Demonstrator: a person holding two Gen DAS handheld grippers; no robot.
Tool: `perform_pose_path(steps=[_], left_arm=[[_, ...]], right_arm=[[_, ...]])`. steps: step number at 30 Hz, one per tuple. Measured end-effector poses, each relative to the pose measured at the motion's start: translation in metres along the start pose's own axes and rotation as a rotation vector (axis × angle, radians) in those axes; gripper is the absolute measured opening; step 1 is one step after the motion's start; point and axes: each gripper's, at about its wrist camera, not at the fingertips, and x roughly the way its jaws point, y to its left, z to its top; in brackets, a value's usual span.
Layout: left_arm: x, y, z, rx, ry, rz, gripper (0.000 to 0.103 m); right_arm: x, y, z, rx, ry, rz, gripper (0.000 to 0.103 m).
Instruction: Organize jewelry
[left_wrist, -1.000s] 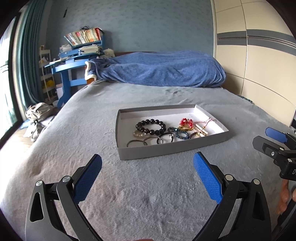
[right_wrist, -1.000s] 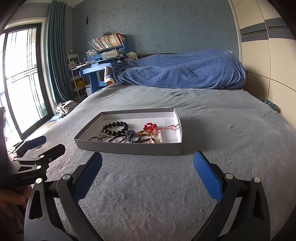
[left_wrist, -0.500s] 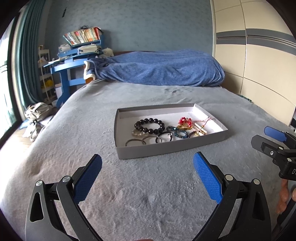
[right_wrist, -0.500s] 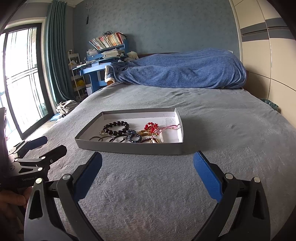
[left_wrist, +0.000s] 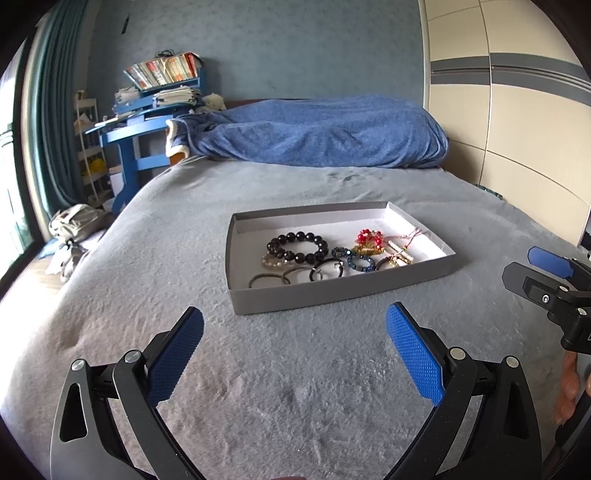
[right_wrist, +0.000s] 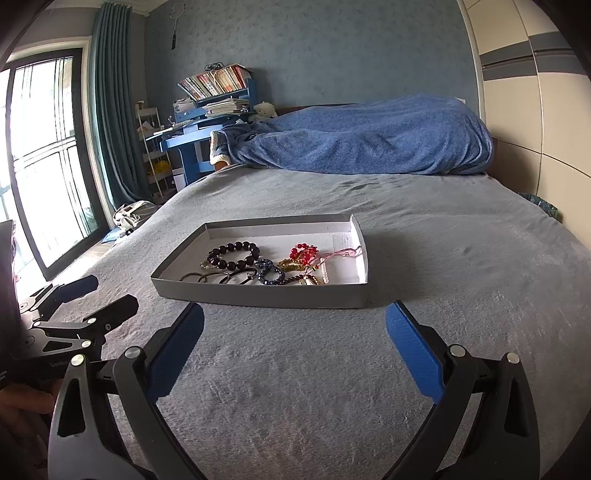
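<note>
A shallow grey tray lies on the grey bed cover. In it are a dark bead bracelet, a blue bead bracelet, a red bead piece, thin dark rings and a pink cord. My left gripper is open and empty, short of the tray's near wall. My right gripper is open and empty, also short of the tray. Each gripper shows in the other's view, the right and the left.
A blue blanket is heaped at the bed's far end. A blue desk with books and a bag on the floor are at the left. A wardrobe is at the right.
Both views have shifted slightly and the tray sits a little lower in them. Both grippers stay open and the jewelry has not moved.
</note>
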Motion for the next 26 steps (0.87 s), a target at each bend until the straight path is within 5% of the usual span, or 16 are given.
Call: perform_pose_path(steps=[26], left_arm=[[0.0054, -0.0004, -0.0048, 0.009, 0.021, 0.000, 0.098]], right_arm=[[0.0009, -0.0005, 0.0002, 0.007, 0.007, 0.014, 0.097]])
